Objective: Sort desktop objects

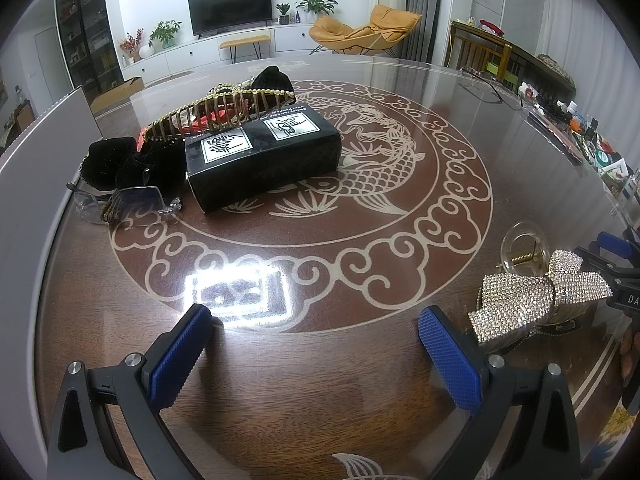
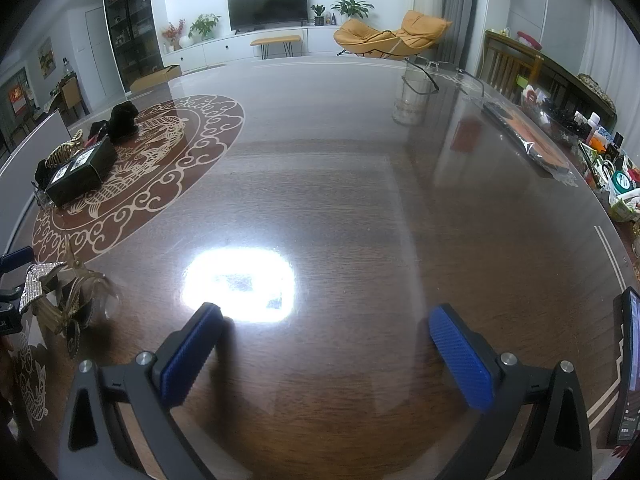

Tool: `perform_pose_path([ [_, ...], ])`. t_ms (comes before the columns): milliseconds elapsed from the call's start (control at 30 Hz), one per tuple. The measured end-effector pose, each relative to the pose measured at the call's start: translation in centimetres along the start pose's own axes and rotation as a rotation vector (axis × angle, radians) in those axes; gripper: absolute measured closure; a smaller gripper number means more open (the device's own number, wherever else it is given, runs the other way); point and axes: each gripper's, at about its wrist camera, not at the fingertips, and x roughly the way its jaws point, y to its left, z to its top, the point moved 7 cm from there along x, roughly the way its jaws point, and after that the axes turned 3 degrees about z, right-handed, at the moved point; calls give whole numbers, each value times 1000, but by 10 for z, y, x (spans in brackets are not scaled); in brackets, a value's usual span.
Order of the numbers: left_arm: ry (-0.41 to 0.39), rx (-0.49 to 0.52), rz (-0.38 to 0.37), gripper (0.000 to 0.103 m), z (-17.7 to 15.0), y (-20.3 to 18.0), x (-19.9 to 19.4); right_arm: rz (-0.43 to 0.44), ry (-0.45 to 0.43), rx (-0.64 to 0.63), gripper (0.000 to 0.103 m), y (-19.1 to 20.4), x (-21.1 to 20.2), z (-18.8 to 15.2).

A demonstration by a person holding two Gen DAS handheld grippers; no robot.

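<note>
A: Wood surface first, since it fills both of our views: dark, glossy, with a pale fish-and-cloud medallion inlaid on it and a bright lamp glare near our grippers.

B: Agreed. Next in size we have the black box, lying flat on the medallion, far and left in the left wrist view, two white printed labels on its top.

A: Behind it, touching its far edge, we see the gold beaded hair comb, arched, with a black velvet piece just left of the box.

B: And the clear glasses lie in front of that velvet, near the left rim.

A: On the right we have the rhinestone bow clip, resting on the surface just right of our left gripper. A clear round clip stands touching its far side.

B: Whether the second gripper at the right edge touches the bow, we cannot tell.

A: Our left gripper's jaws are spread wide, nothing between them, low over the wood.

B: Our right gripper shows the same: jaws spread apart, only bare wood and glare between them. A second pair of glasses sits far right, well apart from everything else.
</note>
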Motion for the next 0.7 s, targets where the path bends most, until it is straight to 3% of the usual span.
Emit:
perform_pose_path([
  [233,5,-1,7,0,4,3,3,0,0,0,0,0,0,0],
  [400,5,-92,64,0,14,22,12,-1,0,0,0,0,0,0],
  [700,5,-88,67,0,13,20,12,-2,0,0,0,0,0,0],
])
